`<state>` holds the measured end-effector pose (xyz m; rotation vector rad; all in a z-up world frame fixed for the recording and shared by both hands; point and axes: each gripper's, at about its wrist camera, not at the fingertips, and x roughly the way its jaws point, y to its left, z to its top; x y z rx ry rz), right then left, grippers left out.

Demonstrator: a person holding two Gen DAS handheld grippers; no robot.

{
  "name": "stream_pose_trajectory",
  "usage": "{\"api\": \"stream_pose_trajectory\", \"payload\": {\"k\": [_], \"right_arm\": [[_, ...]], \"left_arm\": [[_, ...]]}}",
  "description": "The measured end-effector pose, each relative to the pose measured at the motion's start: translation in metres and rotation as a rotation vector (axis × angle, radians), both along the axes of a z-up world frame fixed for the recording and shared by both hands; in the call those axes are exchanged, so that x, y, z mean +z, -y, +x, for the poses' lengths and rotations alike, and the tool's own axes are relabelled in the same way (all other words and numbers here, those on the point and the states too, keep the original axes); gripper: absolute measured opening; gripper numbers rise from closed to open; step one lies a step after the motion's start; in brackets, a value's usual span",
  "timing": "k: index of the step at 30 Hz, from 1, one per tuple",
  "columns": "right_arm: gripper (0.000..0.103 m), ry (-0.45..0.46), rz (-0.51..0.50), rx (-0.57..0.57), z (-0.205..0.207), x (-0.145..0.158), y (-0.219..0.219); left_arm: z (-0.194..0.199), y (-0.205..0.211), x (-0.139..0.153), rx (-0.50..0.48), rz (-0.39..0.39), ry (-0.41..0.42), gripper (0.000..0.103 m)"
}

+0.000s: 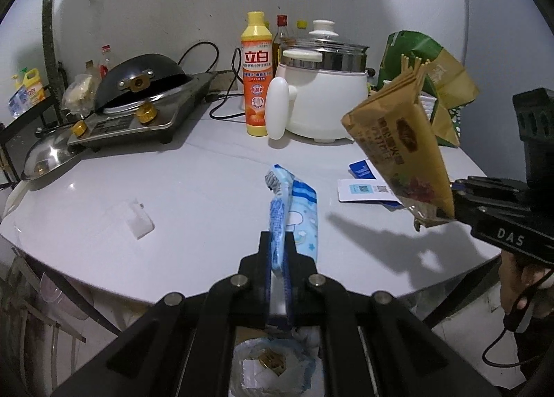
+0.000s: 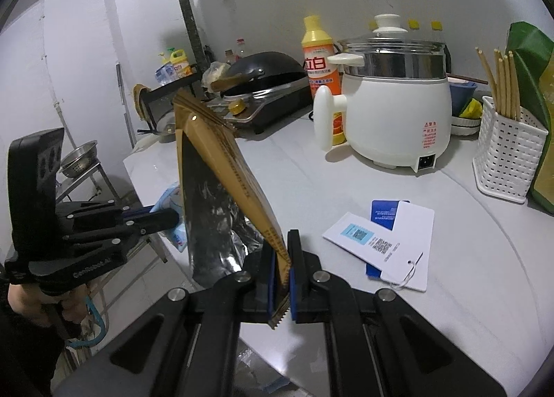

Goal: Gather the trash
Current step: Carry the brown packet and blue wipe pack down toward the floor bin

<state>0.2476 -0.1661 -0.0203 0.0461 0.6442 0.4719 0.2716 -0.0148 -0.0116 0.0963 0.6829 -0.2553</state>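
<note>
My left gripper is shut on a blue and white wrapper, which sticks up out of the jaws over the near edge of the white table. My right gripper is shut on the bottom edge of a tan snack bag with a silver inside, held upright above the table. From the left wrist view that snack bag and right gripper hang at the right. The left gripper with the wrapper shows at the left of the right wrist view. A bin lined with a bag sits below the left gripper.
White and blue paper tags lie on the table. Behind stand a white electric pot, a yellow detergent bottle, a stove with a wok, a white basket of chopsticks and a green bag. A small white block lies left.
</note>
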Motion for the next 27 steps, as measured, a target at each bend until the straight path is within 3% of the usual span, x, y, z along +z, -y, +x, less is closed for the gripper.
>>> {"api": "stream_pose_trajectory", "payload": {"k": [27], "right_arm": [[0.005,0.002,-0.062,0.080,-0.068,-0.013,-0.044]], "left_arm": [[-0.094,-0.043,-0.014,0.088,-0.058,0.037,0.005]]}}
